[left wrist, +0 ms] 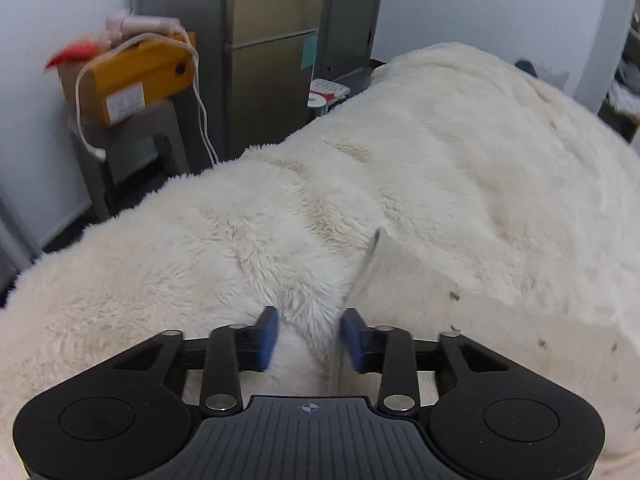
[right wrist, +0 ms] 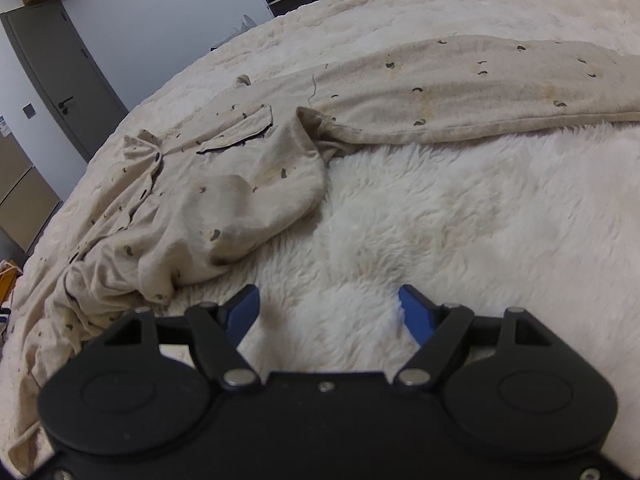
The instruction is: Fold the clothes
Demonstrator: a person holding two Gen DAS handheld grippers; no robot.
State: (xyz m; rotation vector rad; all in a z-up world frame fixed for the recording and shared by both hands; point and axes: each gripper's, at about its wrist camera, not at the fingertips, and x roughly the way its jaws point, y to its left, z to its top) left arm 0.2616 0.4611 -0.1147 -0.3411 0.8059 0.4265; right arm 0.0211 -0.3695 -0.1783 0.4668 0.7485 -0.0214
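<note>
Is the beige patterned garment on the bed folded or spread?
Not folded: the beige patterned garment lies spread and crumpled on the white fluffy blanket.

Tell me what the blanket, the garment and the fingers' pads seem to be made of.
Blanket: looks like long-pile plush or faux fur, cream, matte; loose fibres stand up. Garment: soft thin knit, maybe cotton, beige with small dark marks; it creases limply. Pads: blue, smooth, probably rubber or plastic; hard to tell.
</note>
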